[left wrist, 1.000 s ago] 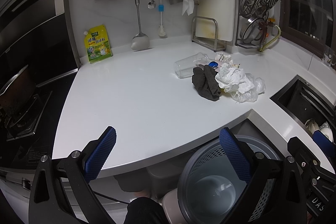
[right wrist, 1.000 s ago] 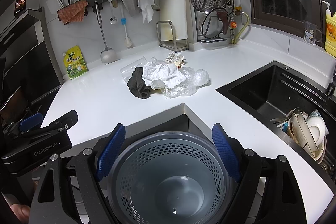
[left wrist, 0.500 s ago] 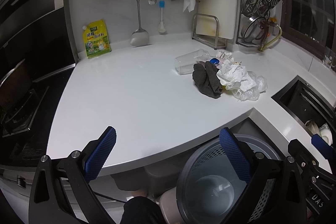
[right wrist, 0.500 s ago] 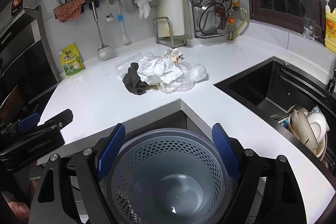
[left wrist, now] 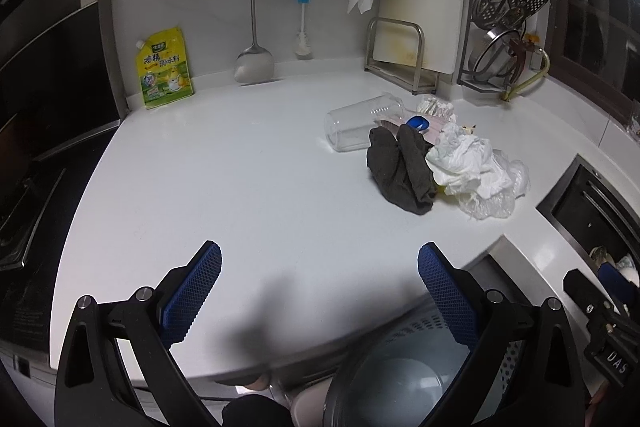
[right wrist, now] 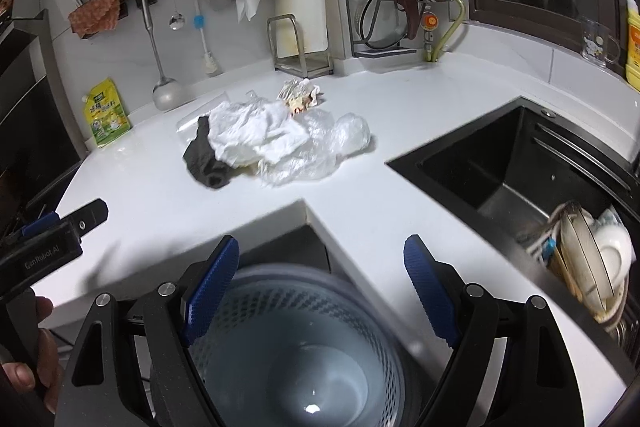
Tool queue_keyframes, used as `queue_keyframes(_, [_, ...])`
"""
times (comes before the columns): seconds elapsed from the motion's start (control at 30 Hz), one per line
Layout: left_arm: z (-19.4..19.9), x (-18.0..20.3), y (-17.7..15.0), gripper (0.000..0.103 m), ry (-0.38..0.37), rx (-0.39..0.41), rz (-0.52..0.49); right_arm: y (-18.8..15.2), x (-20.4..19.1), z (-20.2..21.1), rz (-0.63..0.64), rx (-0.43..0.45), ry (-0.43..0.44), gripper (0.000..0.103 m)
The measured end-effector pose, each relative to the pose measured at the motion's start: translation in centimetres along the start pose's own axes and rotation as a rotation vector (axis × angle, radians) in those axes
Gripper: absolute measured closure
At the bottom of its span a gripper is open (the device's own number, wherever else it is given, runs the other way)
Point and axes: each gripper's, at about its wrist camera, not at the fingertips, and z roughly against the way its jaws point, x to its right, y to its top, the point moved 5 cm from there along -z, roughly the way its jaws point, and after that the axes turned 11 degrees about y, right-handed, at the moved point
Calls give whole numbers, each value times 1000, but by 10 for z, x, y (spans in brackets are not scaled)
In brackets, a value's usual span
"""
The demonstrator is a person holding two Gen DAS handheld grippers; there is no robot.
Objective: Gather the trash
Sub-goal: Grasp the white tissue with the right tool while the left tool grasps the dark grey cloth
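Tools [left wrist: 320, 291] [right wrist: 318, 291] both spread; blurred bin [right wrist: 296, 351] partly hidden under counter [left wrist: 240, 187].

Glossy white countertop [left wrist: 240, 187], matt dark cloth [left wrist: 400, 171], crinkled clear plastic bag [right wrist: 332, 143], perforated plastic bin [right wrist: 296, 347]

Dim indoor light, heavy fisheye vignetting, motion blur near bottom edges.

The trash bin [right wrist: 296, 347] at the right wrist view's bottom is blurred, its rim cut by the frame edge. The clear bottle [left wrist: 360, 125] lies half hidden behind the dark cloth [left wrist: 400, 169]. Small scraps [right wrist: 300, 95] upper centre are too crumpled to identify.
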Motion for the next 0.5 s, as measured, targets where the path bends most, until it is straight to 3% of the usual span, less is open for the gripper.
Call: queue_keyframes(0.5, [-50, -8, 22, 6, 42, -7, -3, 61, -37, -85, 108, -18, 91, 22])
